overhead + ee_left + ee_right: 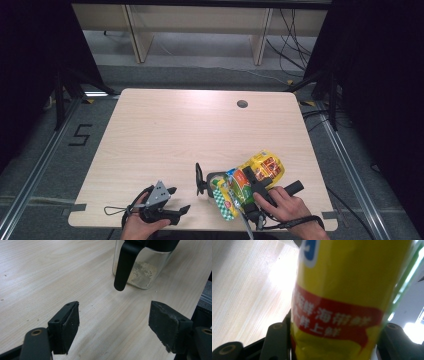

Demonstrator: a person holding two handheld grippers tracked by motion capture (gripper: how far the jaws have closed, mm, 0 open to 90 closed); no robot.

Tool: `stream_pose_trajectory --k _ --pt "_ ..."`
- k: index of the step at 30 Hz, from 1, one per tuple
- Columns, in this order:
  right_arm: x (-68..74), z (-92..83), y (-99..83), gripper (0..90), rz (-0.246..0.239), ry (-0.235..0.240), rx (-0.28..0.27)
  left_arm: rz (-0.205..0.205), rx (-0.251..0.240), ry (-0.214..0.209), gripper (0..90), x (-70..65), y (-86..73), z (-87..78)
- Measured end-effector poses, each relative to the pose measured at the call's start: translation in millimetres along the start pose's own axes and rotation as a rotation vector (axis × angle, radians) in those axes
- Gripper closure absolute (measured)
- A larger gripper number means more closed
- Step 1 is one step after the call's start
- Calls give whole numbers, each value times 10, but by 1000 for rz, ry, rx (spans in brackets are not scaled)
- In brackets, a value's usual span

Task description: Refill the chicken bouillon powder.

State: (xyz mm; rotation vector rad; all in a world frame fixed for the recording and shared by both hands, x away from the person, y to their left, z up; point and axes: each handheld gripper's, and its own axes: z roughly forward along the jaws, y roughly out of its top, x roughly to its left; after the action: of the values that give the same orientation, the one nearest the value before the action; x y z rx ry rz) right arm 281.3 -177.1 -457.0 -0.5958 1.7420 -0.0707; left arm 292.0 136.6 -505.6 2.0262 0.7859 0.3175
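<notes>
The right tongs (248, 181) pinched a yellow packet (252, 177) at the table's (165, 130) near right, its long axis tilted toward the glass jar (212, 184). The left tongs (113, 322) stood spread, their view revealing powder in the jar.

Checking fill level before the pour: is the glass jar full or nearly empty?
Nearly empty. The left gripper view shows the glass jar upright on the table with only a thin layer of pale powder at its bottom; clear glass above it.

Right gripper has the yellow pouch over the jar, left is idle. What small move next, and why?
Probably tip the yellow pouch further toward the glass jar. The right gripper clamps it right beside the jar, which holds little powder. The left gripper stands open and could steady the jar.
</notes>
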Motion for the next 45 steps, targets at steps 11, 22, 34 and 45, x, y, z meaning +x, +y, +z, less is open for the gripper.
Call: stream_pose_trajectory --k 11,22,34,45 --pt "1 -27 -22 491 -23 5 10 -1 0 2 243 3 -3 -6" --pt "-37 -51 -40 491 -101 -24 21 17 15 6 244 17 1 -11" --pt "-43 -48 -55 492 -108 -25 14 17 13 5 243 24 3 -16" --pt "-30 -51 -65 493 -103 -17 10 -7 0 8 243 33 -6 -15"
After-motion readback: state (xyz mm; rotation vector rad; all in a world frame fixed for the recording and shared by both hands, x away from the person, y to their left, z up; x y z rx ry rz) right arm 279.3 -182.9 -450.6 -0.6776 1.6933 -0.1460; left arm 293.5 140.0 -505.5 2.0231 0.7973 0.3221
